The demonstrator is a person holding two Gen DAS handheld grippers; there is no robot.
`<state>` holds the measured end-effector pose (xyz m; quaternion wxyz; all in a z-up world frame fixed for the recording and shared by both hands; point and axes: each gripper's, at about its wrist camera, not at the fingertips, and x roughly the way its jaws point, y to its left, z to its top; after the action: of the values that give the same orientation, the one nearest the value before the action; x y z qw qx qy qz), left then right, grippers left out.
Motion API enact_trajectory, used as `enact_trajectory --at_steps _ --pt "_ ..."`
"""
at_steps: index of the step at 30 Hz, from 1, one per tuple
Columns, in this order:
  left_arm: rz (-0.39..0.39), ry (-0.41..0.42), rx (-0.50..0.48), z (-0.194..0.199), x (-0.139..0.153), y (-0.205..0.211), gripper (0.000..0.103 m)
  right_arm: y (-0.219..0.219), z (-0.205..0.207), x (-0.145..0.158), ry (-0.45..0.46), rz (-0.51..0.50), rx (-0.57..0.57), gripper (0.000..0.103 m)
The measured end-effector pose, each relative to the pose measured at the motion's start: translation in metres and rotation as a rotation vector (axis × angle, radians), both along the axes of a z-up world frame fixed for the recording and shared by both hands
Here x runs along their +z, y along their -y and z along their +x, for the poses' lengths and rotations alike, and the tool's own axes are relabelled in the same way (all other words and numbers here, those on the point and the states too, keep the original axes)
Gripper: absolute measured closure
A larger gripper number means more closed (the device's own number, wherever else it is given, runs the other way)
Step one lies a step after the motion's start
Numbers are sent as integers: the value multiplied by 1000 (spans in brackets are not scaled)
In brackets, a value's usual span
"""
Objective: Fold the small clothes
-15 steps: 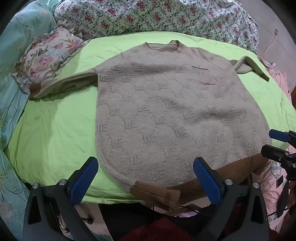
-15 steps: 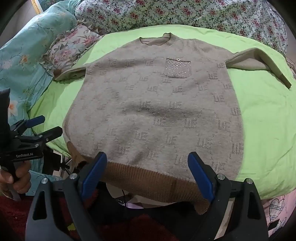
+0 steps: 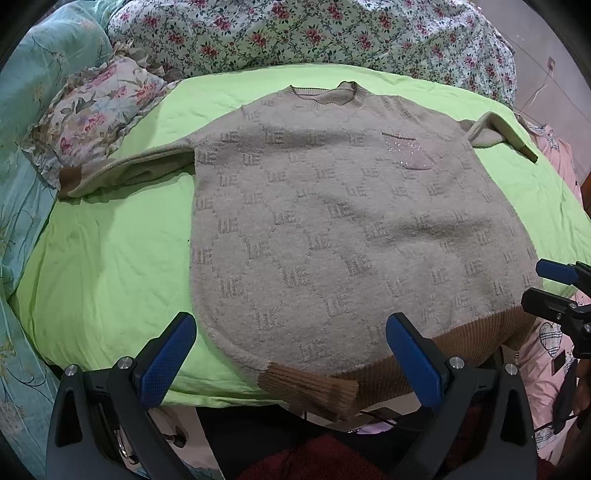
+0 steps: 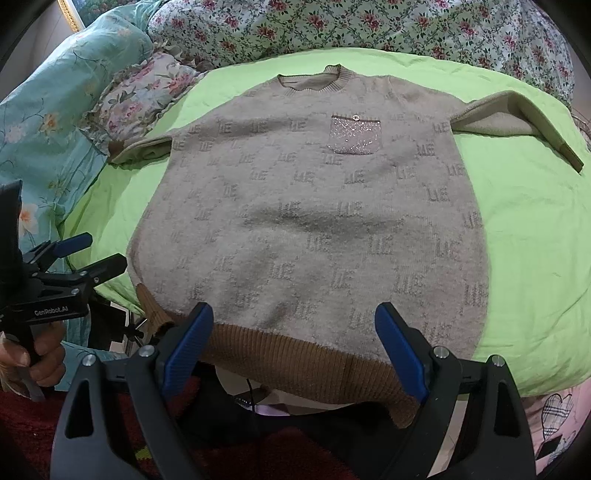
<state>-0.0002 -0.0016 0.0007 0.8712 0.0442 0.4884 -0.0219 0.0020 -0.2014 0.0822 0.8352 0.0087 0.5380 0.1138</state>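
At bed edge — sweater (image 4: 306, 229) hem overhangs | left gripper (image 3: 291, 354), right gripper (image 4: 293, 343) spread apart

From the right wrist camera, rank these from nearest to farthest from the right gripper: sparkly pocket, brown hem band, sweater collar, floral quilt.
Seen from the right gripper, whose jaws are open:
1. Brown hem band, right at the fingertips, hanging off the near edge.
2. Sparkly pocket, mid-chest, slightly right.
3. Sweater collar, top centre of the sweater.
4. Floral quilt, behind the green sheet.
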Motion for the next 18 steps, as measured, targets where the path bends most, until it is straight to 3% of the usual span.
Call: enact_trajectory --at_steps 14,18 --pt "-12 -7 -7 1 1 1 0 0 -2 1 11 26 -7 14" --pt "-10 -20 -8 2 1 2 0 2 -2 1 24 80 -12 14"
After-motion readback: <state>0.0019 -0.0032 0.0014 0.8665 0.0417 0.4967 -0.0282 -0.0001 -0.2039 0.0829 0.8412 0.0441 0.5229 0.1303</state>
